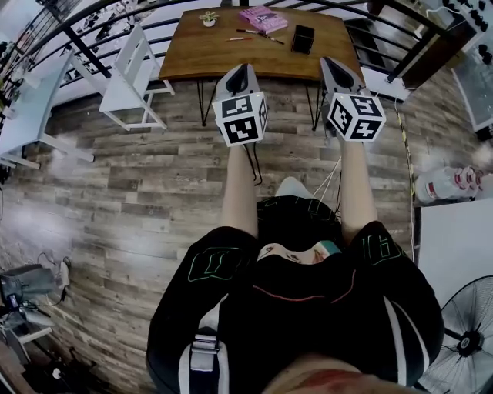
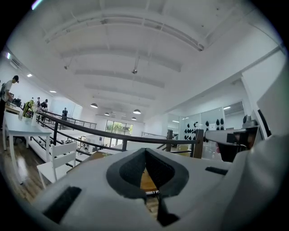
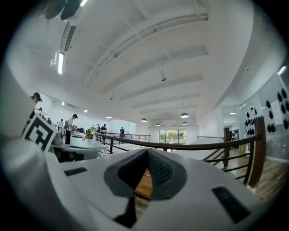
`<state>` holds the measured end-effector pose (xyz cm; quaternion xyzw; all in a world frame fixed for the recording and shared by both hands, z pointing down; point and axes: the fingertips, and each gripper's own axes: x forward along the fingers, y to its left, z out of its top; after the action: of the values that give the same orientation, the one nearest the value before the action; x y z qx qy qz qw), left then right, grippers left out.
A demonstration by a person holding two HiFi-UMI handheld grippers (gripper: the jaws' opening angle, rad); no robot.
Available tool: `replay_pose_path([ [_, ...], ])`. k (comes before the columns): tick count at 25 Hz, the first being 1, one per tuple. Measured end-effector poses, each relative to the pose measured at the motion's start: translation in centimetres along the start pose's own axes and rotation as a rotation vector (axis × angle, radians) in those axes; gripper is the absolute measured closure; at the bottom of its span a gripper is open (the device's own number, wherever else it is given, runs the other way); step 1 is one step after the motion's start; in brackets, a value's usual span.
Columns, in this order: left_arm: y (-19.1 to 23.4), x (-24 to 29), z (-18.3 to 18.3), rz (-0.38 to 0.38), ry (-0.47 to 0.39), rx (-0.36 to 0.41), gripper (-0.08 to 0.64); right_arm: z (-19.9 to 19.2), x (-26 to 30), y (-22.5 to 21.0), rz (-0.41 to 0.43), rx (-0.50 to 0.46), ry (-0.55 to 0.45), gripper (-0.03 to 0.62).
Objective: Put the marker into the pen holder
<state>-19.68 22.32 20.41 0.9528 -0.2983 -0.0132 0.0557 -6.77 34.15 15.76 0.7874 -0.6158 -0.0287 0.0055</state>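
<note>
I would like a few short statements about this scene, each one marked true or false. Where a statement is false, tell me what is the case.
1. The left hand-held gripper and the right hand-held gripper are both shut and empty. True.
2. The pen holder lies on the floor. False: it stands on the table.
3. A pink book lies on the table. True.
4. The white chair stands at the table's right. False: in the head view it stands at the table's left.
5. The marker is inside the pen holder. False: it lies on the table, left of the pen holder.
</note>
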Motion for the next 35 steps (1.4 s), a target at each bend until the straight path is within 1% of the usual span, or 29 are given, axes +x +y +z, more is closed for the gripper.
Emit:
replay_pose_path([
  [5, 0.4, 0.4, 1.0, -0.015, -0.023, -0.009, 0.554, 1.7, 0.4, -0.1, 0.004, 0.002, -0.039, 0.588],
  [9, 1.0, 0.9, 0.8, -0.011, -0.034, -0.038, 0.554, 1.8, 1.0, 0.0, 0.019, -0.015, -0.041, 0.588],
  [14, 1.2, 2.1, 1.0, -0.021, -0.040, -0.043, 0.554, 2.0, 1.7, -0.8, 0.019, -0.006, -0.051, 0.588],
  [20, 1.8, 4.7, -0.4, -0.016, -0.012, -0.072, 0.554, 0.3, 4.3, -2.3, 0.027, 0.019, -0.016, 0.588],
  [25, 2.8, 7.2, -2.1, 0.004, 0.029, -0.084, 0.554, -1.4, 7.2, -3.1, 0.056, 0.041, 0.009, 0.588],
  [32, 3.6, 13.1, -4.3, 0.019, 0.070, -0.083, 0.554, -4.0, 12.8, -7.4, 0.052, 0.105, 0.038, 0.588],
  [35, 4.3, 15.8, -5.8, 0.039, 0.102, -0.106, 0.554, -5.4, 15.7, -9.3, 0.054, 0.131, 0.064, 0.588],
])
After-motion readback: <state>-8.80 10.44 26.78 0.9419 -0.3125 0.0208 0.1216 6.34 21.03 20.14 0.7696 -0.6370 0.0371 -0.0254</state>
